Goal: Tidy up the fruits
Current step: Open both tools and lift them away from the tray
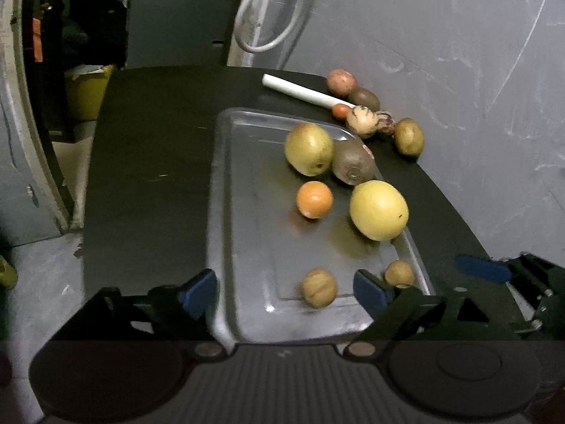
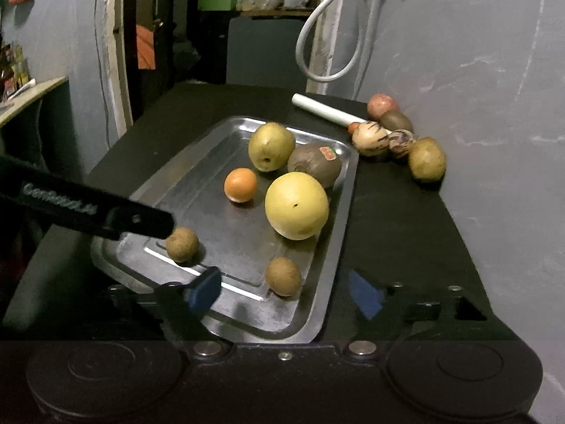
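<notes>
A steel tray (image 1: 247, 183) (image 2: 197, 162) on a black table holds a yellow round fruit (image 1: 378, 210) (image 2: 296, 205), a green-yellow pear (image 1: 309, 148) (image 2: 271, 146), a brown kiwi (image 1: 353, 166) (image 2: 315, 164), a small orange (image 1: 314, 199) (image 2: 240, 184) and two small brown longans (image 1: 319, 287) (image 1: 399, 273) (image 2: 182, 243) (image 2: 283, 276). My left gripper (image 1: 286, 291) is open, its fingers either side of one longan, just above the tray's near end. My right gripper (image 2: 286, 291) is open and empty over the tray's near right corner.
Beyond the tray, by the grey wall, lie several loose fruits: a reddish one (image 1: 340, 82), a kiwi (image 1: 363, 99), striped pale ones (image 1: 363, 120) and a greenish one (image 1: 409, 136) (image 2: 426, 159). A white tube (image 1: 300, 90) lies there too. A white cable (image 2: 317, 35) hangs behind.
</notes>
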